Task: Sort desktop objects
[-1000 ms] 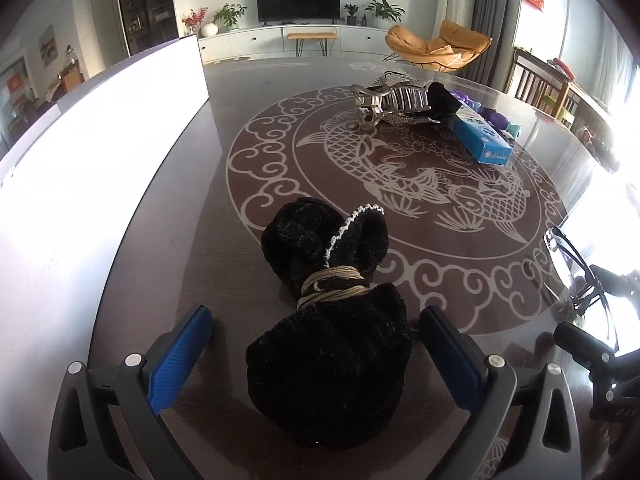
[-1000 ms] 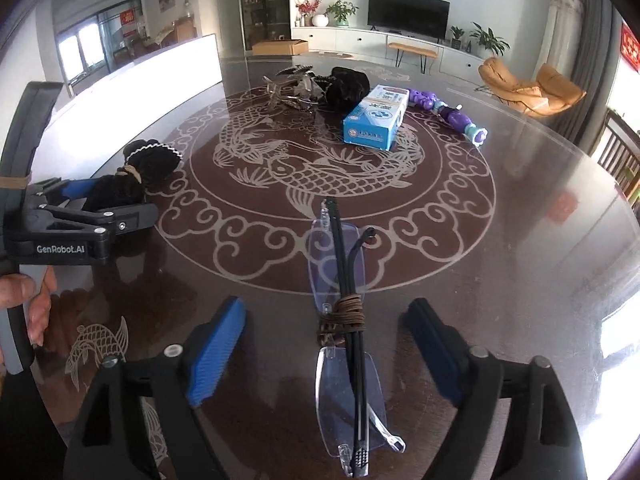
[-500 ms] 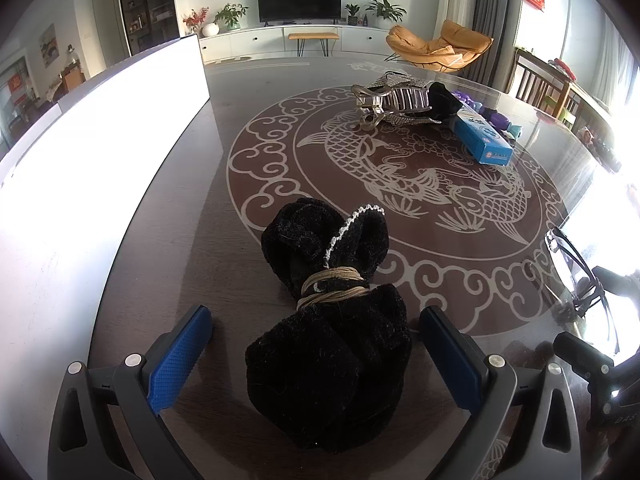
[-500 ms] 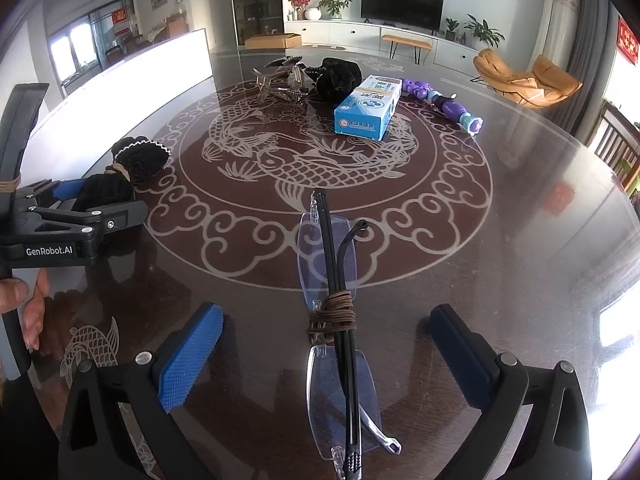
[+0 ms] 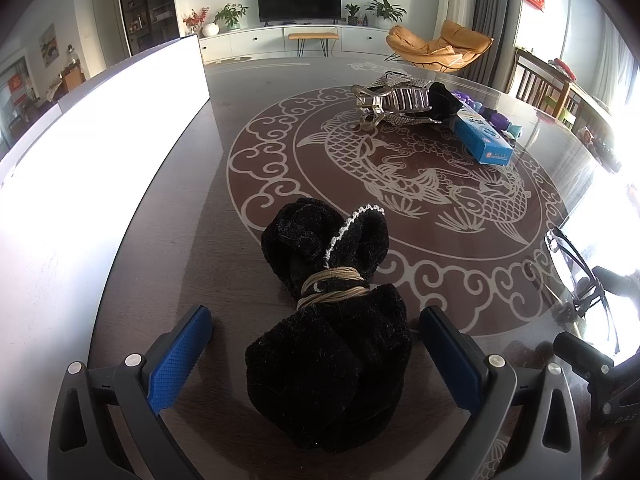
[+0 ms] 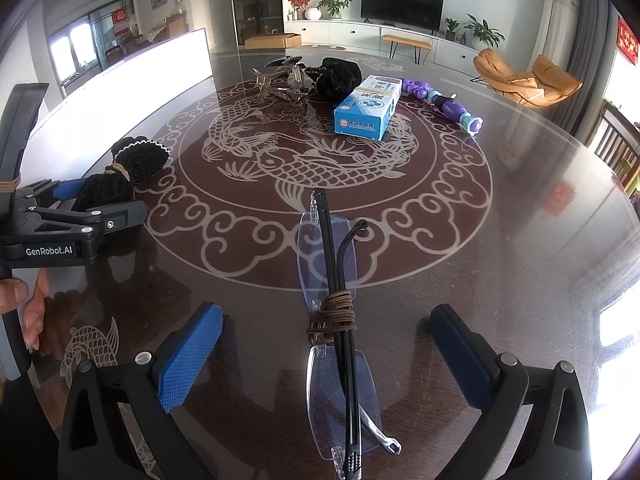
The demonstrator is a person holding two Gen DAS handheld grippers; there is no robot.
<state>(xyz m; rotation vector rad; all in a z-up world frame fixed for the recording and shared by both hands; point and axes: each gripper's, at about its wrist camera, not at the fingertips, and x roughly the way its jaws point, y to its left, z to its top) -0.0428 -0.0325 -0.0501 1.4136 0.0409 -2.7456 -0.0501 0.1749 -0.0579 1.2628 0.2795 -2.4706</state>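
A black fuzzy cloth bundle (image 5: 328, 360), tied at the waist with tan cord, lies on the dark patterned table (image 5: 180, 240). My left gripper (image 5: 316, 320) straddles it, open, with both blue pads clear of the cloth. Folded rimless glasses (image 6: 336, 304) with black arms, bound with brown cord, lie flat on the table (image 6: 520, 240). My right gripper (image 6: 328, 314) stands open wide around them, pads well apart from the frame. In the right wrist view the left gripper (image 6: 92, 210) and the bundle (image 6: 120, 176) show at the left, with a hand (image 6: 24, 300) on its handle.
At the table's far side lie a silver hair claw (image 5: 394, 102), a black pouch (image 6: 338, 78), a blue box (image 6: 368, 106) and a purple toy (image 6: 448, 104). A long white panel (image 5: 100, 140) runs along the left edge. The glasses (image 5: 580, 276) show at the left wrist view's right edge.
The right gripper's jaws have spread wider around the glasses, which stay on the table. The left gripper and the black bundle have not moved.
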